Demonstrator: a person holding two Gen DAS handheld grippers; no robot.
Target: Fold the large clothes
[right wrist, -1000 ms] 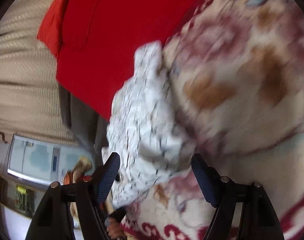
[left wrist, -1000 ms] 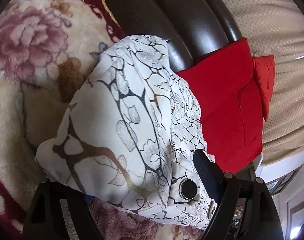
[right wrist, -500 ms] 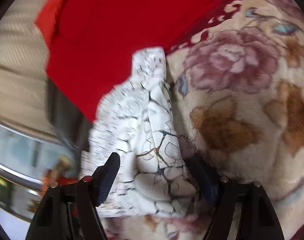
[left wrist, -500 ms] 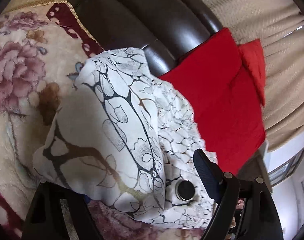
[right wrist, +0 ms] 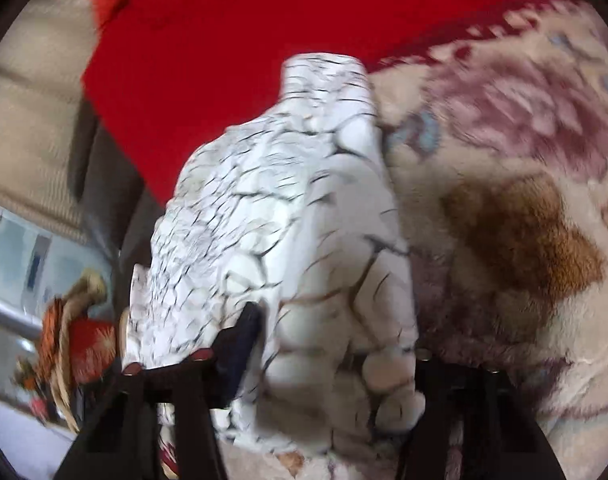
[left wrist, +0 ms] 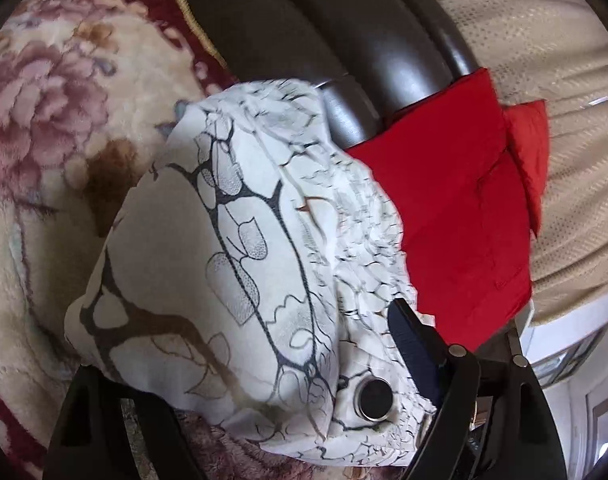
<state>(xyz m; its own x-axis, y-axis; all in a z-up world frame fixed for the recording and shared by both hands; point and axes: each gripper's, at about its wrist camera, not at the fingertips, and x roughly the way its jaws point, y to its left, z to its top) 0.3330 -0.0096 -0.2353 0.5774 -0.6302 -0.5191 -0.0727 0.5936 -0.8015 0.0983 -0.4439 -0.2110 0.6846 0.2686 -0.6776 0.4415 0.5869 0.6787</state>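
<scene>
A white garment with a black and brown crackle print lies bunched on a floral blanket. It has a round metal snap button near the left gripper. My left gripper stands around the bundle, its jaws wide, the left finger hidden under cloth. In the right wrist view the same garment fills the middle. My right gripper has its jaws pressed on a thick fold of it; the right finger is hidden by cloth.
A cream blanket with pink and brown flowers covers the seat. A dark leather sofa back rises behind it. A red cloth lies beside the garment, also in the right wrist view. Beige curtains hang behind.
The right gripper has narrowed onto the garment fold and moved closer to it. The left gripper view has swung slightly, with the bundle staying between its jaws.
</scene>
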